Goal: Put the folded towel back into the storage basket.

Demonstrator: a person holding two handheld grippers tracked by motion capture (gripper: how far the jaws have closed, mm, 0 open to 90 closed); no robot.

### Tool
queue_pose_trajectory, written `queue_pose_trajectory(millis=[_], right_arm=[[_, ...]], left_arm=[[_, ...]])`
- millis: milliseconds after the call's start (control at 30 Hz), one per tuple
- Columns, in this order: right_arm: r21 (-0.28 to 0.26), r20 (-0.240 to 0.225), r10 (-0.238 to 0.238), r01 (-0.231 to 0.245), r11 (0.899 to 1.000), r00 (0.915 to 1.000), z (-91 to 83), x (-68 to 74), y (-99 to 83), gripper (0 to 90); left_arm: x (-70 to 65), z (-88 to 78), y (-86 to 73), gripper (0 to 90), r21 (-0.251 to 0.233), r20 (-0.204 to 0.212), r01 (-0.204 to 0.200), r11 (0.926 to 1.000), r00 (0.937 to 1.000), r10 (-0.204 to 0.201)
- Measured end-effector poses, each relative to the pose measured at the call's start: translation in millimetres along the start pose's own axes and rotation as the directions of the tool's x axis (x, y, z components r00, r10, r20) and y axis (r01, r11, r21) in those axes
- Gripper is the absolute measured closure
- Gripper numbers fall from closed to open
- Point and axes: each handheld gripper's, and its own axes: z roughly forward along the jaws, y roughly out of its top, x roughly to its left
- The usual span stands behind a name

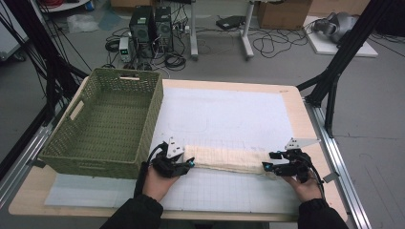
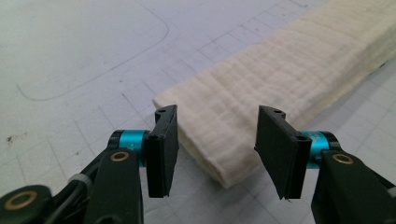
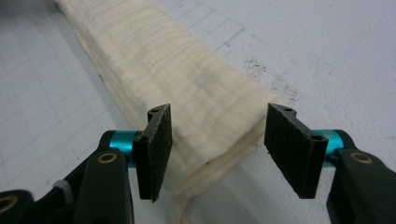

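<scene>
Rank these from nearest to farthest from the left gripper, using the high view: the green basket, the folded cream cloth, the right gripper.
1. Folded cream cloth: its end lies right at the left gripper.
2. Green basket: close by, on the gripper's outer side, toward the table's far left.
3. Right gripper: at the cloth's opposite end.

A wooden counter [image 1: 305,119] stands on a grey floor [image 1: 372,109]. Far beyond it sit two computer towers [image 1: 152,26] amid tangled cables [image 1: 277,43], with cardboard boxes [image 1: 284,13] farther right.
</scene>
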Motion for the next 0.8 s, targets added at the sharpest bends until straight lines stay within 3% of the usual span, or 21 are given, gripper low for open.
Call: queue_pose_trajectory(millis=[167,267,367,467,567,667,700,800], right_arm=[[0.017,0.009,0.003,-0.003,1.0,1.0,1.4,-3.2,-3.2,42.2],[0.02,-0.003,0.035,-0.035,0.999,0.9994,2.0,-5.2,-6.0,42.5],[0.036,-0.026,0.061,-0.06,0.998,0.9978,4.8,-6.9,-7.5,42.5],[0.053,-0.031,0.058,-0.056,0.997,0.9978,8.1,-4.4,-7.7,42.6],[0.056,-0.032,0.049,-0.047,0.997,0.9983,9.9,-3.2,-8.0,42.8],[0.06,-0.032,0.04,-0.038,0.997,0.9987,10.4,-1.0,-8.0,50.3],[0.064,-0.051,0.025,-0.022,0.998,0.9984,10.8,-0.5,-7.7,58.5],[0.071,-0.072,-0.008,0.013,0.997,0.9973,12.5,2.1,-6.8,68.5]], left_arm=[[2.7,4.2,-0.8,49.3,0.008,-0.041,0.032,0.9995,0.9987,-0.031],[4.6,5.0,-1.1,51.5,0.023,-0.054,0.048,0.9986,0.9974,-0.047],[6.3,8.7,-2.2,53.0,0.065,-0.031,0.083,0.9944,0.9962,-0.081],[7.7,9.9,-2.7,53.1,0.072,-0.017,0.109,0.9914,0.994,-0.108],[10.0,10.7,-3.9,59.7,0.075,0.034,0.145,0.9865,0.9884,-0.148],[7.9,11.1,-3.8,68.2,0.074,0.051,0.133,0.9884,0.9893,-0.137],[7.6,11.4,-3.8,71.0,0.072,0.056,0.129,0.989,0.9895,-0.133],[5.7,10.8,-3.5,78.3,0.072,0.064,0.118,0.9905,0.9904,-0.122]])
